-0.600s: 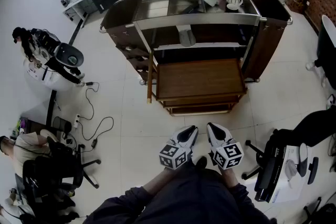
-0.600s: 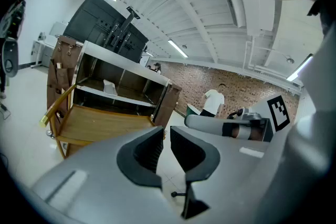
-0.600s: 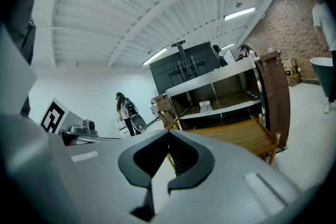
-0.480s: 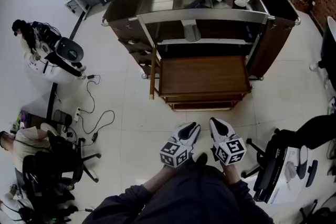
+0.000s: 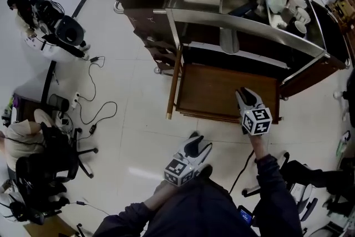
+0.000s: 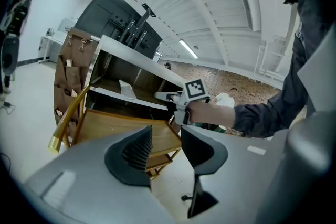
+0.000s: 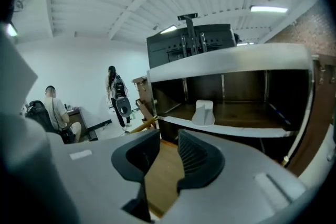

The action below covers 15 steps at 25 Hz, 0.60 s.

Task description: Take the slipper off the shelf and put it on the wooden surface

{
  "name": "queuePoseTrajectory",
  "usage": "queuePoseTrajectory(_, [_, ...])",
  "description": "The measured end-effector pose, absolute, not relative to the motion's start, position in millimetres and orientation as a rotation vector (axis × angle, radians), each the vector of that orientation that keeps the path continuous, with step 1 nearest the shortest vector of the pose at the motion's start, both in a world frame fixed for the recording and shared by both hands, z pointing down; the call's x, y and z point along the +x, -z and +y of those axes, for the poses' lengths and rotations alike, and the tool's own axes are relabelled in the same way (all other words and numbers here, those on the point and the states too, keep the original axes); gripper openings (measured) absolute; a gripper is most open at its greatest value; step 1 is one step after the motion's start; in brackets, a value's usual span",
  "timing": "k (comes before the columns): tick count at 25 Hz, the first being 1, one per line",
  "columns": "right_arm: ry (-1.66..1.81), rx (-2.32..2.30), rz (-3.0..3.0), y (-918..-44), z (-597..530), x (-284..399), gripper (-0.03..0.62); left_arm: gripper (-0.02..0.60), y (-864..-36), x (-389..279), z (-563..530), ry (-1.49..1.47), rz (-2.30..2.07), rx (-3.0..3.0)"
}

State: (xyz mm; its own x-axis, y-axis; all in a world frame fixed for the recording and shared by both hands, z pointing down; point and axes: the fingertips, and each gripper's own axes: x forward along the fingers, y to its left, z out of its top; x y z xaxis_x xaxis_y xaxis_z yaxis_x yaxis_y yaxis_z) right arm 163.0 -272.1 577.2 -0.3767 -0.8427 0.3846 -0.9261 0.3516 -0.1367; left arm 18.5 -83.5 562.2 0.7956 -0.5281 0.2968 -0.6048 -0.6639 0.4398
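Since the right tongs (image 7: 166, 155) and left tongs (image 6: 167, 147) both gape empty, drive the right one level and farther in, straddling the slipper (image 7: 203, 113) on the shelf (image 7: 247, 131).

My left gripper (image 5: 198, 144) and right gripper (image 5: 244, 92): pale grey shells, black ribbed pads (image 6: 137, 148), black-and-white marker cubes (image 5: 182, 168). My sleeves (image 5: 272, 175): dark blue-grey.

A black office chair (image 5: 52, 166) stands on the pale tiled floor (image 5: 133, 114).
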Motion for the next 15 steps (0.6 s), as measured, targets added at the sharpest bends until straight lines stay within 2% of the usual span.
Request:
queuePoseTrajectory(9, [-0.422, 1.559, -2.202, -630, -500, 179, 0.121, 0.195, -591, 9, -232, -0.107, -0.910, 2.371])
queuePoseTrajectory(15, [-0.374, 1.631, -2.090, -662, -587, 195, 0.144, 0.196, -618, 11, -319, -0.085, -0.938, 2.377])
